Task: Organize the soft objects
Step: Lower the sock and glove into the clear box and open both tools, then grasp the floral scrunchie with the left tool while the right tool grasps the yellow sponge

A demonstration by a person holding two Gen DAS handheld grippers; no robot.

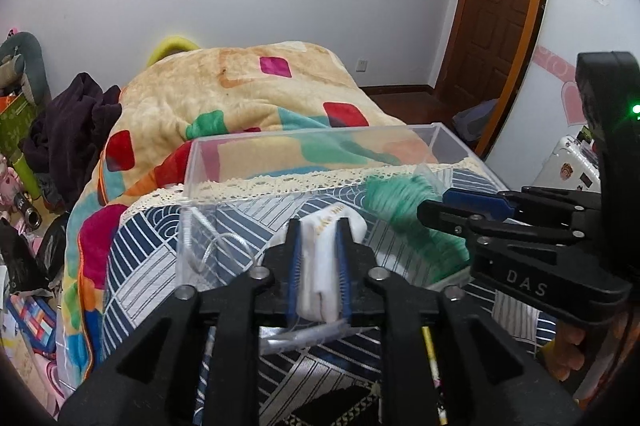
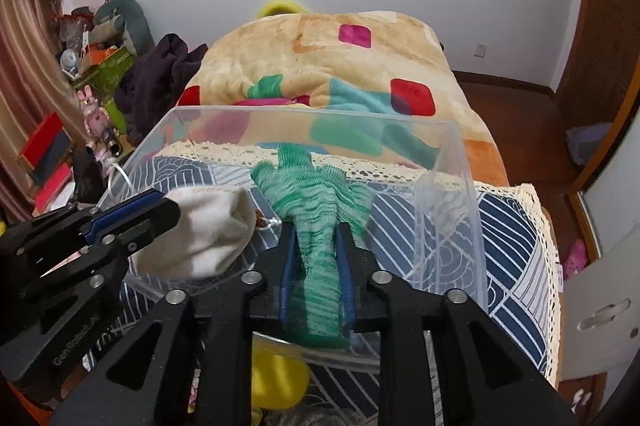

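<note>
Bed (image 1: 248, 93): it carries the patterned cloth your box sits on, so both hands work at one height.
Clear box (image 1: 320, 139): open-topped, the likely drop spot.
Green knit (image 2: 316, 226): your right gripper (image 2: 318, 238) has its fingers clamped on it, over the box.
White sock (image 1: 324, 258): your left gripper (image 1: 318, 226) pinches it tight, above the box's near edge, ready to lower.

Both tongs (image 1: 318, 226) (image 2: 316, 230) clamped, side by side
</note>
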